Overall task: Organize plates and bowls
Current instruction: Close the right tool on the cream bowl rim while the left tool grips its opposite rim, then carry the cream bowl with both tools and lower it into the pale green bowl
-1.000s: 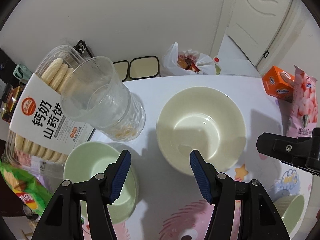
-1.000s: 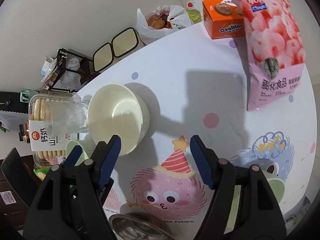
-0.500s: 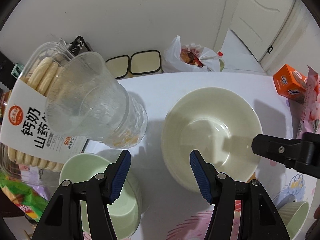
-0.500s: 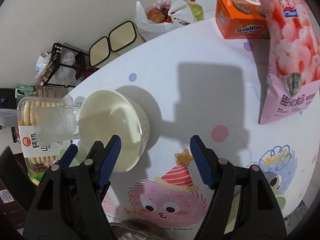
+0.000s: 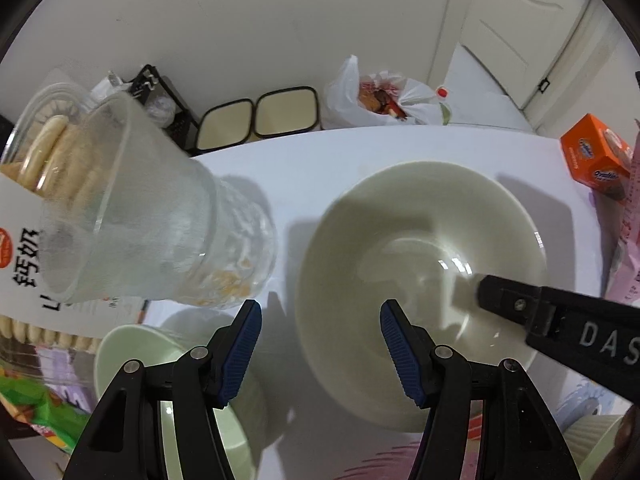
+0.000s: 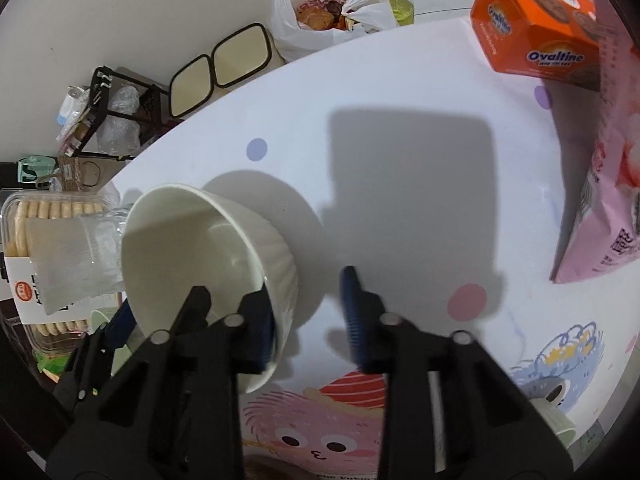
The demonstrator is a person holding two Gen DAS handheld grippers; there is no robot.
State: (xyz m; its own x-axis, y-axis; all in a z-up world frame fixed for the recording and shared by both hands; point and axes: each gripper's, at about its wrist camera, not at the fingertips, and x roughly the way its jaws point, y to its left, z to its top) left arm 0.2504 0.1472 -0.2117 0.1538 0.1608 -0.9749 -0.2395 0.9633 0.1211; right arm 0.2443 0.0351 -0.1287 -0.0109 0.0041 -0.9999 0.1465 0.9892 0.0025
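Cream bowl [image 6: 208, 264]: my right gripper [image 6: 308, 320], jaws apart, straddles its near rim; left gripper [image 5: 320, 344] idle, apart.

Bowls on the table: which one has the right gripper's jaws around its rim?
The large cream ribbed bowl: one jaw of the right gripper is inside it, one outside. The small pale green bowl beside it is untouched.

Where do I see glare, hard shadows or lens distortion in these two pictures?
Left wrist view: small glare spots inside the cream bowl, the glass cup bulges near the edge. Right wrist view: a dark square shadow falls on the table; fisheye bending curves the table edge.
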